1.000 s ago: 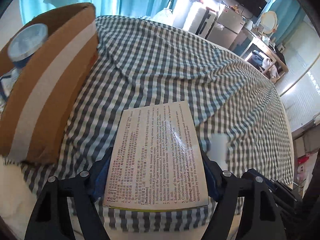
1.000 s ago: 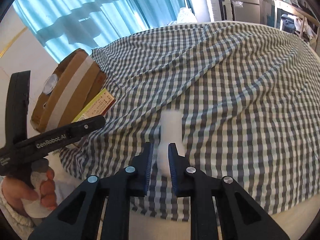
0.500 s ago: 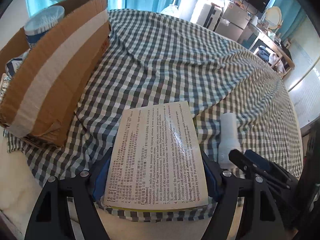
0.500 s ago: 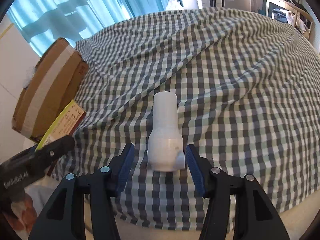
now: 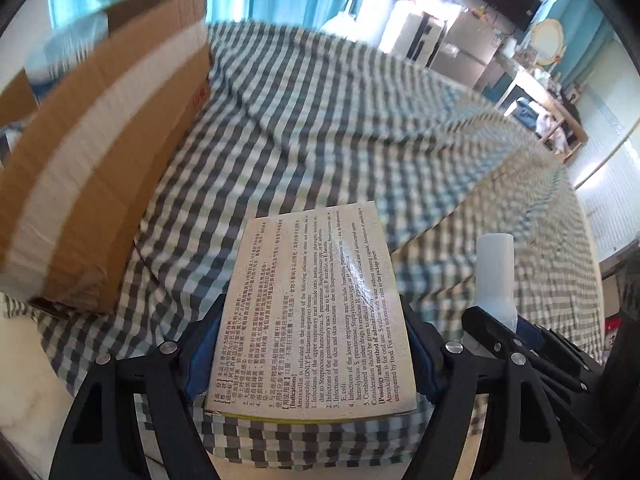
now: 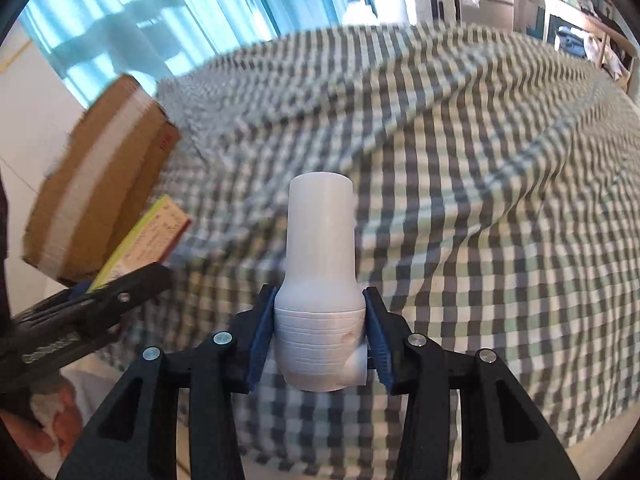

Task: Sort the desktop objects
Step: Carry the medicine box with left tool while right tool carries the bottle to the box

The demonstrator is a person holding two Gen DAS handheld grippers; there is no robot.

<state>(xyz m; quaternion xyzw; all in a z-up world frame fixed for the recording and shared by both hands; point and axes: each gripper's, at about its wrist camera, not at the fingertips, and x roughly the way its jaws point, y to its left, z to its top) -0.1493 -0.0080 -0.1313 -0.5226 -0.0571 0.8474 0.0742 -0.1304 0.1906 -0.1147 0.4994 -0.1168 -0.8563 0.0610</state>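
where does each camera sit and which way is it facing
Left wrist: on the left gripper, looking down along it over the checked cloth; its jaws hold a medicine box.
Right wrist: on the right gripper, angled down; jaws closing around a white bottle; a hand shows.
Shared: cardboard box, both held items.

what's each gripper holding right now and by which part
The left gripper clamps the medicine box by its long side edges. The right gripper is closing around the white bottle's ribbed wide end.
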